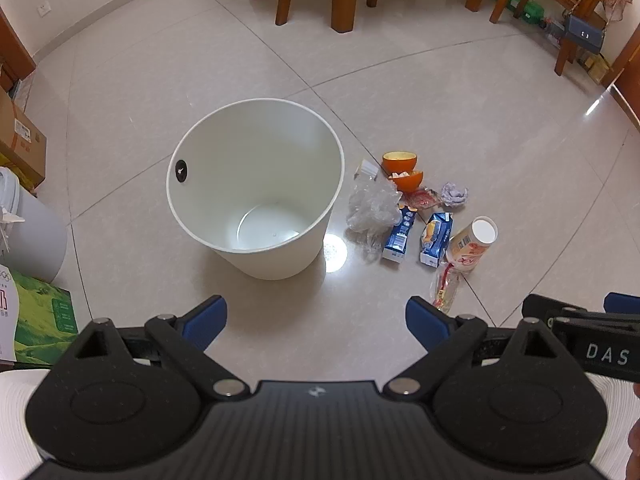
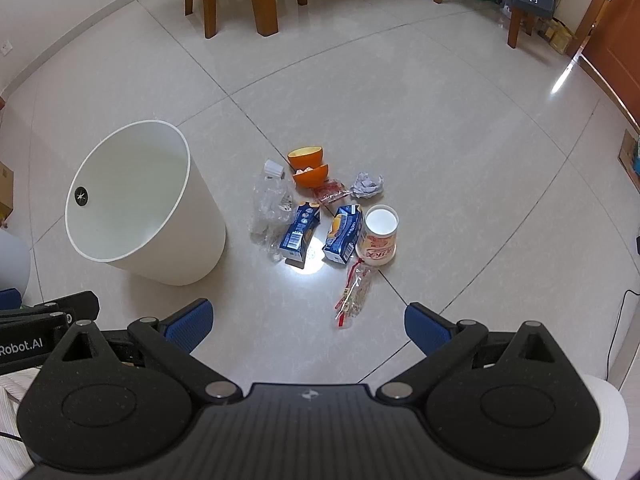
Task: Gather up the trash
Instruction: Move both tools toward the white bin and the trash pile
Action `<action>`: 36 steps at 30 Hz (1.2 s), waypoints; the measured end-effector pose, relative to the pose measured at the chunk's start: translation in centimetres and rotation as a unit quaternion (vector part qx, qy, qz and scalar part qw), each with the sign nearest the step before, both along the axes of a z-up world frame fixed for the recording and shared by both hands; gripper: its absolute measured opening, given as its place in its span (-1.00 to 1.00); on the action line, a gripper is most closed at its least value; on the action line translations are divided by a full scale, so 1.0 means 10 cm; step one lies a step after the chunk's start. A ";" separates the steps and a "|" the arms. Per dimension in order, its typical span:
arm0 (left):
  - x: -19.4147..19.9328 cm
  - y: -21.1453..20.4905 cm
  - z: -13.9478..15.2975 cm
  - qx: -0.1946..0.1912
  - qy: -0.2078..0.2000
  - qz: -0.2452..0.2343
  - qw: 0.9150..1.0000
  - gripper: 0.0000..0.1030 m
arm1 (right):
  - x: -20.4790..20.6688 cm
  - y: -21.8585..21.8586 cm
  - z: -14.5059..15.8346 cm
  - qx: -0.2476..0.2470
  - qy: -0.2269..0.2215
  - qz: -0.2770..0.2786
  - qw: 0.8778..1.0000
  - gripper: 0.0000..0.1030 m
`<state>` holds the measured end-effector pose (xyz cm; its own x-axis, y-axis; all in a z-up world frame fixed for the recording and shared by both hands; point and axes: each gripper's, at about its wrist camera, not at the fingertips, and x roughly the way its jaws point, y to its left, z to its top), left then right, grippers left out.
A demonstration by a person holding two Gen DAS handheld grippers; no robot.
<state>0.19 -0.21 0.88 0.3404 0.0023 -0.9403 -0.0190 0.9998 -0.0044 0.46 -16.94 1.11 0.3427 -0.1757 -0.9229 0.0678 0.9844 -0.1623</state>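
both grippers [image 1: 316, 322] [image 2: 309, 326] spread wide, tilted down

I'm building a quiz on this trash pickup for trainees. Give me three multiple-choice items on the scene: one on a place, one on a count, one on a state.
1. Where does the trash lie relative to the white bin?
A. Inside it
B. On the floor to its right
C. Under the chairs

2. How many blue cartons are in the pile?
A. One
B. Two
C. Four

3. What state is the right hand-held gripper in?
A. Open, holding nothing
B. Shut on the paper cup
C. Shut on a wrapper

Answers:
1. B: the pile sits on the tiles to the right of the bin, whose visible inside looks bare.
2. B: two blue cartons lie side by side, the second next to the paper cup.
3. A: its blue pads stand wide apart with only floor between them.
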 end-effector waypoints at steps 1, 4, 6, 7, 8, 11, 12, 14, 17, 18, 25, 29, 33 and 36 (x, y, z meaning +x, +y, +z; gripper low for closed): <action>0.00 0.00 0.00 0.001 0.000 -0.001 1.000 0.86 | 0.01 0.00 0.00 0.000 0.000 0.000 1.000 1.00; 0.01 -0.02 -0.01 -0.001 -0.002 -0.005 1.000 0.86 | 0.01 0.01 0.00 0.000 0.000 0.000 1.000 1.00; 0.01 -0.02 -0.01 -0.007 -0.005 -0.012 1.000 0.86 | 0.01 0.00 -0.01 0.001 -0.001 0.000 1.000 1.00; 0.02 -0.02 -0.01 -0.007 -0.006 -0.013 1.000 0.86 | 0.01 0.00 -0.01 0.001 -0.001 0.000 1.000 1.00; 0.03 -0.03 -0.01 -0.006 -0.007 -0.014 1.000 0.86 | 0.02 0.00 -0.01 0.001 -0.002 0.000 1.000 1.00; 0.05 -0.04 -0.02 -0.004 -0.007 -0.018 1.000 0.86 | 0.02 0.00 -0.01 0.002 -0.002 0.000 1.000 1.00; 0.06 -0.05 -0.03 -0.003 -0.006 -0.018 1.000 0.86 | 0.01 0.00 -0.01 0.002 -0.002 0.000 1.000 1.00; 0.07 -0.04 -0.05 -0.003 -0.006 -0.019 1.000 0.86 | 0.02 -0.01 -0.02 0.003 -0.001 0.001 1.000 1.00; 0.10 -0.05 -0.08 0.001 -0.004 -0.018 1.000 0.86 | 0.02 -0.01 -0.02 0.002 -0.001 0.000 1.000 1.00; 0.11 -0.05 -0.10 0.003 -0.003 -0.018 1.000 0.86 | 0.02 -0.01 -0.02 0.003 -0.001 -0.001 1.000 1.00; 0.21 -0.03 -0.25 -0.009 0.003 -0.024 1.000 0.86 | 0.12 -0.03 -0.10 0.001 0.007 0.001 1.000 1.00; 0.29 -0.01 -0.35 -0.004 0.002 -0.022 1.000 0.86 | 0.21 -0.04 -0.17 0.002 0.013 0.002 1.000 1.00; 0.39 0.01 -0.45 -0.001 0.005 -0.031 1.000 0.86 | 0.32 -0.06 -0.26 0.004 0.022 0.004 1.000 1.00; 0.49 0.02 -0.54 0.002 0.013 -0.038 0.999 0.86 | 0.40 -0.06 -0.34 0.002 0.025 0.006 1.000 1.00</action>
<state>5.09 -0.05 -4.55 0.3156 -0.0183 -0.9487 0.0566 0.9984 -0.0005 4.51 -17.55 -2.25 0.2977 -0.1677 -0.9398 0.0485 0.9858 -0.1606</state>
